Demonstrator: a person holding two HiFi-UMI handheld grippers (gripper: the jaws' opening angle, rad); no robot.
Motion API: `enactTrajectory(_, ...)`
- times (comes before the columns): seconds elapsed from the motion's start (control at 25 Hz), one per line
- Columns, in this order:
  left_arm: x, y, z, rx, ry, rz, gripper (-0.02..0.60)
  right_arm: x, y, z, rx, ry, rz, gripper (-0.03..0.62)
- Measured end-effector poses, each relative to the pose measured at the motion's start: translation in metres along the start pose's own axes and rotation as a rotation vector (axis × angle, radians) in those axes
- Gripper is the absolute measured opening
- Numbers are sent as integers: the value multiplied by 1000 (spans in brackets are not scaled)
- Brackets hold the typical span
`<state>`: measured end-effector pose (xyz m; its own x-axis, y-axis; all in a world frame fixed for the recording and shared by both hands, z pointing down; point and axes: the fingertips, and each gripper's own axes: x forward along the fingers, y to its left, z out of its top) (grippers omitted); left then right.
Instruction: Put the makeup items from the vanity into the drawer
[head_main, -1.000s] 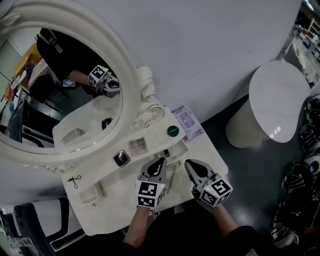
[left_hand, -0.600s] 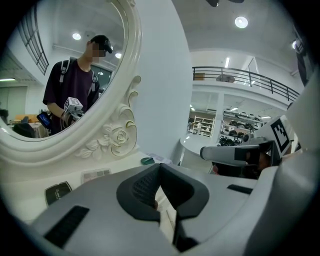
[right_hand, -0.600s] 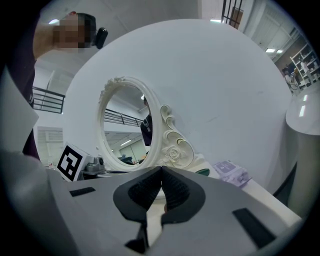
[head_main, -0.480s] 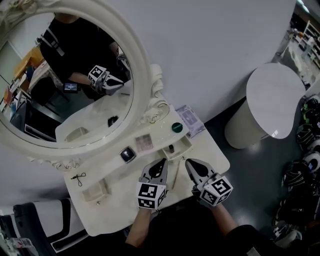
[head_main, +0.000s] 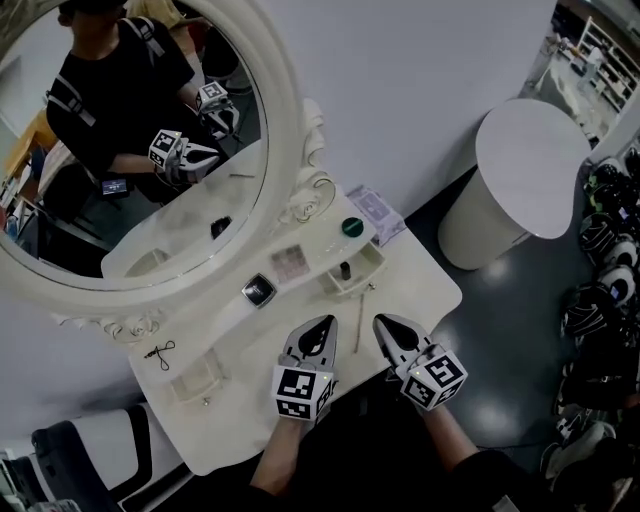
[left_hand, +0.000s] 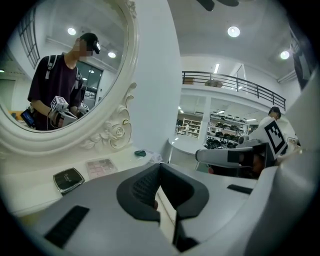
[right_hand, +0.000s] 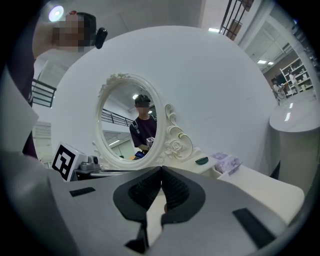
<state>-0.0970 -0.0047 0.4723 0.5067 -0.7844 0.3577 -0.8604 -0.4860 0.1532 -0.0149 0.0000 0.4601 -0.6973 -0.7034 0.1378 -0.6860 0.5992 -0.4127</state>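
Both claws have drawn back from the small open drawer (head_main: 362, 282) toward the near edge of the vanity top (head_main: 235, 400).

**Claws.** The left claw (head_main: 323, 321) has its jaws together with nothing between them. The right claw (head_main: 380, 322) is likewise closed and empty. They sit side by side and apart, tips pointing toward the mirror (head_main: 130, 150).

**Task items.**
- A thin stick (head_main: 358, 322) lies on the top between the two claws.
- The drawer stands just ahead of both tips, with a small dark bottle (head_main: 344, 270) upright inside it.
- A black compact (head_main: 258, 291) lies ahead and left of the left claw.
- A pink palette (head_main: 290, 263) lies just beyond the compact, at the foot of the mirror frame.
- A green round item (head_main: 351, 227) sits beyond the drawer.
- A lavender box (head_main: 375, 208) lies to the right of the green item, by the wall.
- A small black looped tool (head_main: 158, 353) lies far left of the left claw.
- A second shallow tray (head_main: 195, 378) is near that tool.

**Surface and room.**
- The top is off-white and glossy.
- The oval mirror has a carved cream frame and reflects a person in a dark top holding both claws.
- A plain white curved wall stands behind it.
- A white round pedestal table (head_main: 530, 160) stands on the dark floor (head_main: 500, 320), well to the right of the right claw.
- Dark gear lines the right edge of the head view, too small to identify.
- The left gripper view shows ceiling lights, a railed upper level and shelving.
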Motion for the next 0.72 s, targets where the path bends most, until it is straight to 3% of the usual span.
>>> enactTrajectory(0.52,-4,-3,-6,-26,-18,-15,14,-1,-1,-13,15,57,-45,23)
enactTrajectory(0.72,2,5,-14,-34,-17,1,15,9,-24,-33,67,139,-135,23)
